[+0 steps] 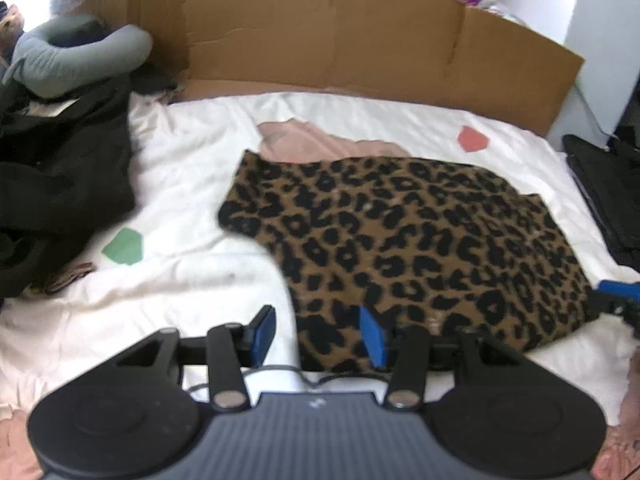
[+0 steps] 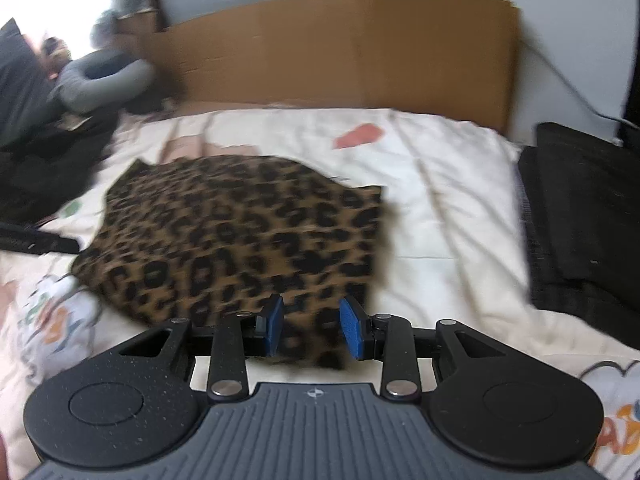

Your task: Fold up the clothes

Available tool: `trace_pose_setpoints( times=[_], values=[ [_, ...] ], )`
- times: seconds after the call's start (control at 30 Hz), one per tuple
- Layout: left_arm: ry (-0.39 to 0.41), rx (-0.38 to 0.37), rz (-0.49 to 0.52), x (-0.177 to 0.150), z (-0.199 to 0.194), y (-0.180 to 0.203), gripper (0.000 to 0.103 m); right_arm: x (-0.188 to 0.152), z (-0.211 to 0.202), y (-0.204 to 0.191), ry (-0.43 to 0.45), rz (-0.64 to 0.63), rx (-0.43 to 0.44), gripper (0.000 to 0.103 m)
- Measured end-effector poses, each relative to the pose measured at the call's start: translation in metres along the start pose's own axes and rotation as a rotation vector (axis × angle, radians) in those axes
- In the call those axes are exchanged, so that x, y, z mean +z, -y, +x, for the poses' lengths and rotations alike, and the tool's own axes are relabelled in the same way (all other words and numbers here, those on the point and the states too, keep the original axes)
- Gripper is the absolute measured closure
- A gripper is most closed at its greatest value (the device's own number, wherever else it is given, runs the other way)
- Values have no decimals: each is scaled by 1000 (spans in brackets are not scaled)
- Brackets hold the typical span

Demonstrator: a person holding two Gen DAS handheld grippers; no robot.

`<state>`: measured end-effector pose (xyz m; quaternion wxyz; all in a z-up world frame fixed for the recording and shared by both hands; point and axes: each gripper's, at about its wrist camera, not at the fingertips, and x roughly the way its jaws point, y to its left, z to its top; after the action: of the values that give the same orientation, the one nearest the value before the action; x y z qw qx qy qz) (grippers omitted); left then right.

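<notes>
My left tongs [image 1: 318,334] stand partly open above the near left edge of the leopard-print garment [image 1: 420,240]. Nothing is gripped: the left pad hangs over the white bedsheet [image 1: 192,184], the right pad over the print fabric, and neither presses on cloth as far as the view shows.

My right tongs [image 2: 311,328] also stand partly open, with a narrower gap. The near edge of the leopard-print garment [image 2: 240,232] lies below and between the blue pads. The picture is blurred here, so I cannot tell whether the pads touch the fabric; no fold is pinched between them.

The garment lies flat on the bed, roughly at the centre of the sheet. In the left wrist view it extends from the tongs toward 1 o'clock. A pink cloth [image 1: 304,142] shows from under its far edge at 12 o'clock.

A cardboard panel [image 1: 360,40] stands upright along the far side of the bed at 12 o'clock. A pile of dark clothes [image 1: 64,168] sits at 10 o'clock, with a grey neck pillow [image 1: 80,60] on top of it. A tip of my right tongs appears at 3 o'clock in the left wrist view, beside the garment's right edge.
</notes>
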<state>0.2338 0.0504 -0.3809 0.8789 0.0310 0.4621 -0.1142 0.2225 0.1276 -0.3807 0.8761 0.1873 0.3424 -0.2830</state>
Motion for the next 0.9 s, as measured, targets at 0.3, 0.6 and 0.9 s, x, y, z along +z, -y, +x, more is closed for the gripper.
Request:
trace_pose_setpoints(
  times=[0.3, 0.6, 0.9],
  values=[
    [10, -132, 110, -20, 12, 49, 68, -5, 13, -33, -28, -63, 83, 66],
    [3, -188, 222, -34, 26, 72, 88, -11, 29, -43, -66, -111, 80, 72],
    [-11, -121, 183, -38, 34, 51, 100, -17, 27, -27, -66, -100, 37, 83]
  ],
)
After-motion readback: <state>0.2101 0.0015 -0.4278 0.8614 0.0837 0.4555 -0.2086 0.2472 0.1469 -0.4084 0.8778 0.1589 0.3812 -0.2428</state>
